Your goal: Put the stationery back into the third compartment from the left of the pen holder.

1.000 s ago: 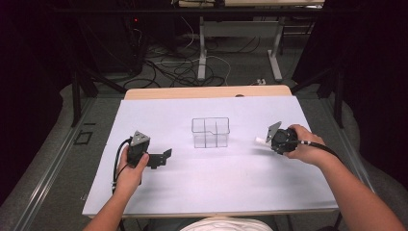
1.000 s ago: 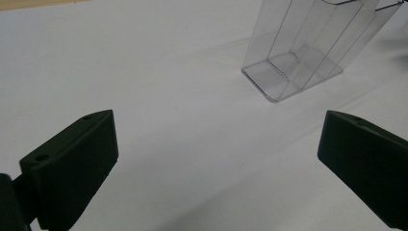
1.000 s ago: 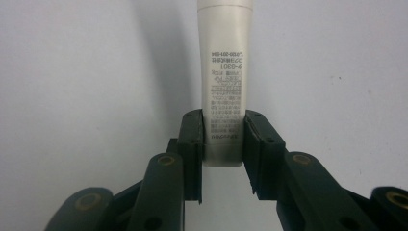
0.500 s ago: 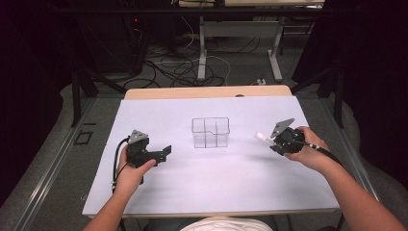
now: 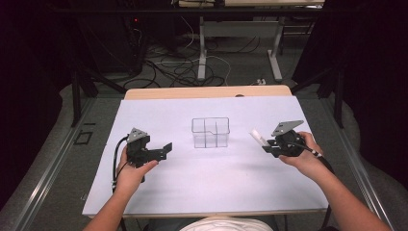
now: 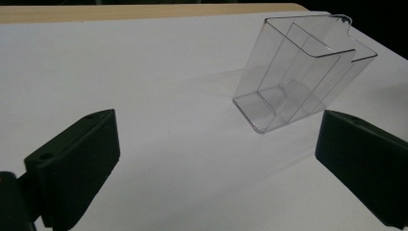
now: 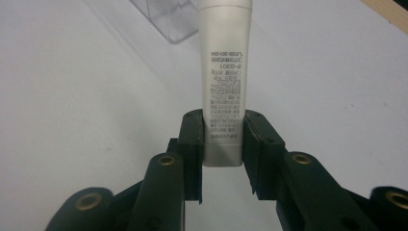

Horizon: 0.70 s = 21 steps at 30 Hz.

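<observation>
So I've got the right gripper (image 7: 222,144) clamped on a white plastic tube with small grey print on its side (image 7: 224,72). The jaws pinch it near its flat crimped end, and the rest of it sticks straight out ahead of them. In the high view the same tube (image 5: 257,137) pokes out of the gripper (image 5: 267,146) up and to the left, toward the middle of the table, and it's lifted clear of the surface, with my right hand (image 5: 300,154) wrapped round the gripper body.

The clear plastic box with inner dividers (image 5: 210,132) stands upright in the middle of the white sheet covering the table (image 5: 202,183), open side up. The tube tip is near it on its right side but not touching, and there's a strip of bare sheet between them.

My left gripper (image 5: 167,148) sits well off to the left of the box, low over the sheet, pointing toward it. Its jaws are spread wide with nothing between them, and in the left gripper view I see the clear box (image 6: 298,77) past them, a bit to the right.
</observation>
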Tool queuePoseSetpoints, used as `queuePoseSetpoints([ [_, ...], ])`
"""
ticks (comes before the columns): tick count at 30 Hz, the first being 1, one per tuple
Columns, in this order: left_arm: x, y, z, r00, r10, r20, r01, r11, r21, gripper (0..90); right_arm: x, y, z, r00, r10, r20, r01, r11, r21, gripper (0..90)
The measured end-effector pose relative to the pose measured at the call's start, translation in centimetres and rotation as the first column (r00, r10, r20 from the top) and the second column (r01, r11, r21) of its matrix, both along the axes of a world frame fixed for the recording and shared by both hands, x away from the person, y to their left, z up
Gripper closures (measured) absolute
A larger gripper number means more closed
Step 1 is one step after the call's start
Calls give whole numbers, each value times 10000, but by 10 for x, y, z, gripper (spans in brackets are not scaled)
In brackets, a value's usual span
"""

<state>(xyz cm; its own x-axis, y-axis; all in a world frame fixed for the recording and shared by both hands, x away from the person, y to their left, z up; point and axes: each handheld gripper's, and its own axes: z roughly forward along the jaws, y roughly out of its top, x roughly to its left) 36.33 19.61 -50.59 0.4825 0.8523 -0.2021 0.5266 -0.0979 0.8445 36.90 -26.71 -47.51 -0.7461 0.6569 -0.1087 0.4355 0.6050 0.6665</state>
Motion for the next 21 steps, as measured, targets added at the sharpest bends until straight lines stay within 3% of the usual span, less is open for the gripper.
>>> queuePoseSetpoints([
  [1, 0, 0, 0, 10000, -42, 8, 42, 10000, 11, 29, 0, 4, -2, 9998, 47, 202, -55, 9991, 417, 712],
  [4, 0, -1, 1, 10000, -65, 44, 65, 9999, -97, 41, -1, 7, -3, 9996, 55, 286, -75, 9975, 705, 712],
  [7, -2, -2, 3, 9998, -130, 159, 132, 9998, -155, 69, -3, 14, -6, 9990, 111, 441, -174, 9893, 1451, 713],
  [8, -2, -2, 4, 9997, -149, 196, 152, 9997, -188, 69, -3, 14, -6, 9990, 111, 441, -174, 9893, 1451, 713],
  [10, -3, -3, 6, 9992, -186, 351, 197, 9994, -301, 98, -3, 21, -10, 9964, 107, 843, -291, 9751, 2197, 712],
  [12, -5, -5, 8, 9986, -235, 467, 251, 9991, -346, 141, -5, 25, -11, 9958, 98, 907, -336, 9636, 2652, 713],
  [13, -5, -5, 8, 9986, -235, 467, 251, 9991, -346, 161, -5, 25, -11, 9958, 98, 907, -336, 9636, 2652, 713],
  [14, -5, -6, 9, 9982, -270, 545, 290, 9989, -363, 161, -6, 31, -11, 9938, 226, 1089, -548, 9516, 3023, 712],
  [15, -6, -7, 10, 9981, -298, 547, 322, 9986, -424, 161, -6, 31, -11, 9938, 226, 1089, -548, 9516, 3023, 712],
  [17, -7, -11, 11, 9969, -372, 688, 408, 9979, -513, 174, -9, 38, -12, 9923, 200, 1223, -606, 9393, 3377, 713],
  [18, -8, -13, 12, 9962, -438, 751, 478, 9975, -524, 202, -12, 44, -12, 9897, 214, 1418, -726, 9275, 3666, 712],
  [20, -9, -17, 13, 9945, -553, 887, 600, 9969, -514, 212, -14, 46, -12, 9887, 200, 1484, -745, 9254, 3717, 712],
  [21, -10, -19, 14, 9941, -639, 880, 692, 9959, -590, 230, -17, 49, -13, 9865, 176, 1628, -802, 9189, 3863, 712],
])
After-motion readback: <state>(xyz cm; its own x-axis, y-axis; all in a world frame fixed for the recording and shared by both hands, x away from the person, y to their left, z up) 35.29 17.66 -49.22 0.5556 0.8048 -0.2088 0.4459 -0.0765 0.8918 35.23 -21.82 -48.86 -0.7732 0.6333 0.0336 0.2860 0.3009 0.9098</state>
